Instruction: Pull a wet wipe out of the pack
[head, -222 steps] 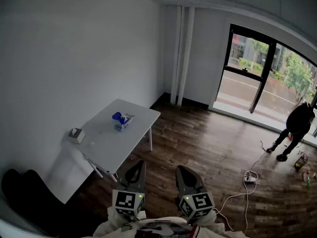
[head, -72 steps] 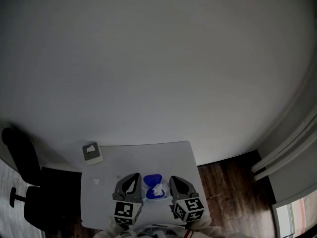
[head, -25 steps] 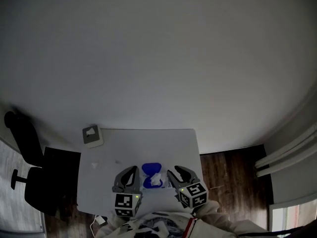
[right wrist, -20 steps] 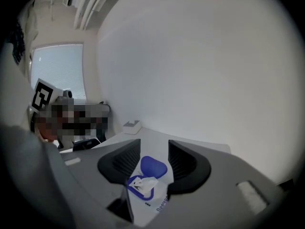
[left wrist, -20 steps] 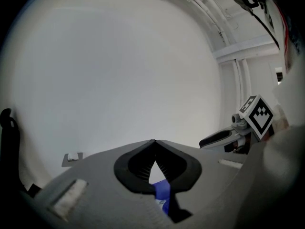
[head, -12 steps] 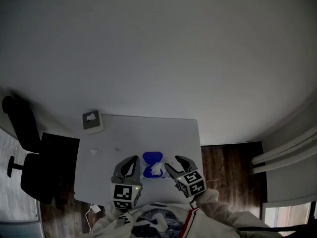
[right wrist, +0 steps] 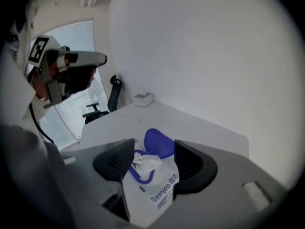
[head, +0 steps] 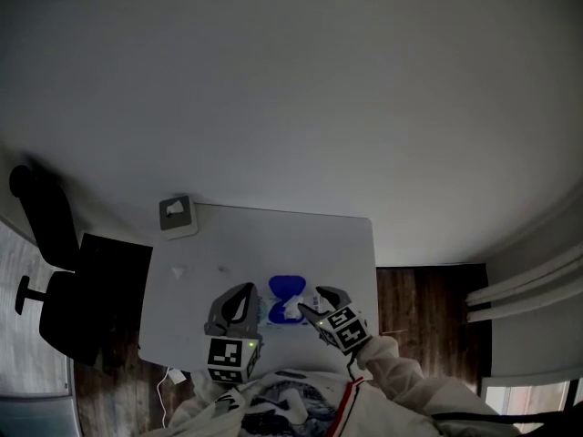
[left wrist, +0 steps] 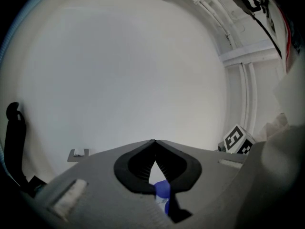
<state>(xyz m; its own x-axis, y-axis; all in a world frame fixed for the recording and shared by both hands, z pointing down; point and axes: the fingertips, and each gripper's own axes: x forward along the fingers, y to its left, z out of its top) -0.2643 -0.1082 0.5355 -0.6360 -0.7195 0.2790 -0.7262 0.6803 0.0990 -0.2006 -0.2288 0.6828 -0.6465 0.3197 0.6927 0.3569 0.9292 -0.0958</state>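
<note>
A white wet-wipe pack (head: 282, 312) lies near the front edge of the white table (head: 273, 239). Its blue lid (head: 287, 287) is flipped open and a crumpled wipe (right wrist: 144, 162) sticks up from the opening. My right gripper (head: 311, 304) hangs just right of the pack, pointing down at it. Its jaws are opening, and the pack (right wrist: 153, 191), wipe and lid (right wrist: 158, 142) show between the fingers untouched. My left gripper (head: 239, 300) hovers just left of the pack with its tips together (left wrist: 153, 143) and nothing held. A bit of the lid (left wrist: 162, 190) shows below its jaws.
A small white box (head: 177, 213) stands at the table's far left corner. A black office chair (head: 44, 244) is left of the table, against the wall. Dark wood floor (head: 414, 289) lies to the right. White wall rises right behind the table.
My right gripper has come down toward the pack, rolled a little, and its jaws have spread wider. The left gripper has stayed put.
</note>
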